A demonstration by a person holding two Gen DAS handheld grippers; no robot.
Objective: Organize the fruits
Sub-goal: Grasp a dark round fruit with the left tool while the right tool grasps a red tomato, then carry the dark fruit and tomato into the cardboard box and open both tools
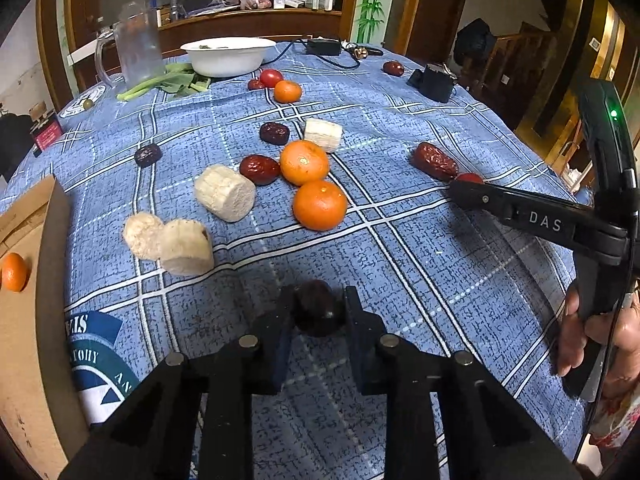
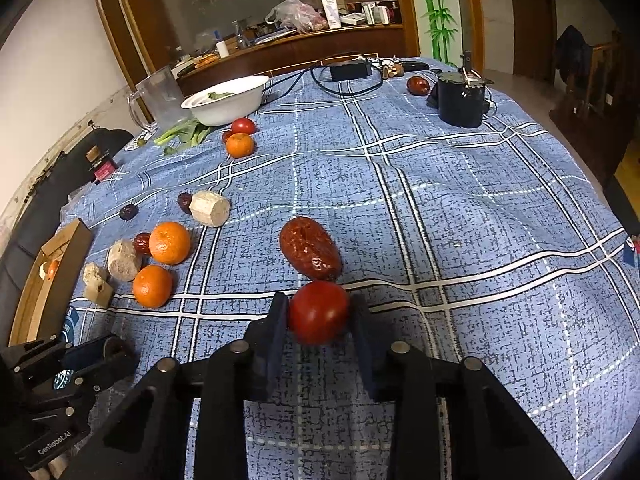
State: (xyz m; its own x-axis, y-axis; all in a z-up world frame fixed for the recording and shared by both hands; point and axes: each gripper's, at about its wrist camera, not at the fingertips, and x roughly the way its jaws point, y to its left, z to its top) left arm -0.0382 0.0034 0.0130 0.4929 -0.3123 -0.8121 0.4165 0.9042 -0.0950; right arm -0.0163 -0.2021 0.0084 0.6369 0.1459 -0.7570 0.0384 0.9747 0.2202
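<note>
While left tongs (image 1: 318, 312) clamp a date (image 1: 316, 304), right tongs (image 2: 319, 316) clamp a tomato (image 2: 319, 312).

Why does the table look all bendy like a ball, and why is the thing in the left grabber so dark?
Both views: the fisheye lens bends the tablecloth lines and darkens the corners. Left wrist view: the left gripper holds a dark fruit in shadow, slightly blurred. Right wrist view: the right gripper holds a tomato, better lit, with small glints.
</note>
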